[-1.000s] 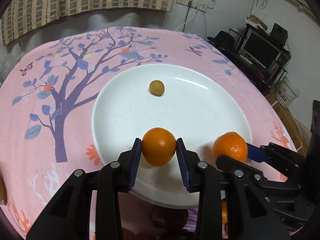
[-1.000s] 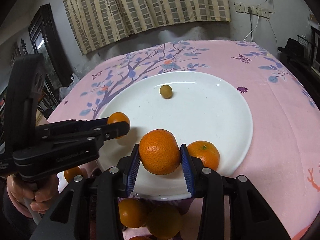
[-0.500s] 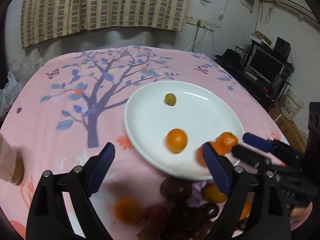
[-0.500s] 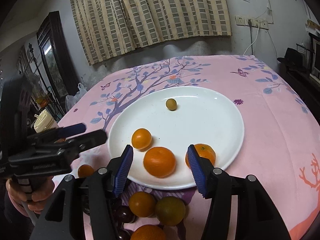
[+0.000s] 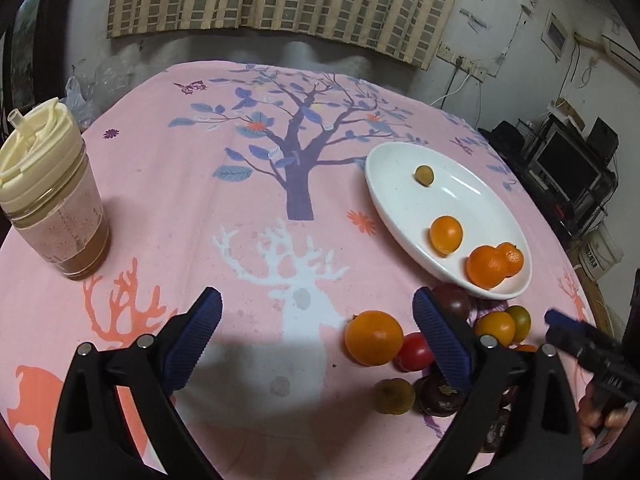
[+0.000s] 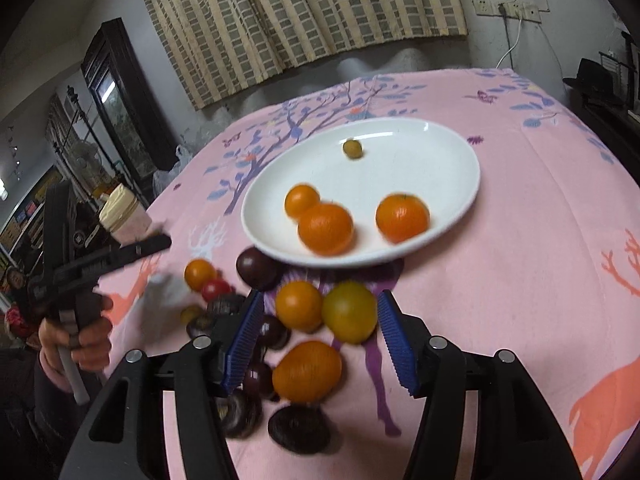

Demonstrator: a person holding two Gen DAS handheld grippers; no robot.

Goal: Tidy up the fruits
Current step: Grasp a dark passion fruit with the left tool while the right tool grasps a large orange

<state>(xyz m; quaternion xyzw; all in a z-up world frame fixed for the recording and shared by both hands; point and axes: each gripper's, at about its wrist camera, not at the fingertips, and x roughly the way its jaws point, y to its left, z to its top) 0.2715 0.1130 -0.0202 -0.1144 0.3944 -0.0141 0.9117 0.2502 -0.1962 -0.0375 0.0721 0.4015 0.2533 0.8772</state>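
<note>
On white plate [image 6: 460,184] — 3 oranges [image 6: 402,218], both tools [image 5: 316,336] [image 6: 320,340] agape, empty.

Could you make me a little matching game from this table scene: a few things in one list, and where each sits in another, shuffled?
Things:
1. small olive-green fruit
2. red tomato
3. lidded cup
4. left gripper

Places or states:
A. on the cloth beside a loose orange
B. open, holding nothing
C. far part of the white plate
D. standing at the table's left edge

Pairs: 1-C, 2-A, 3-D, 4-B

Both oranges released onto plate [image 6: 448,140], grippers opened, withdrawn
</note>
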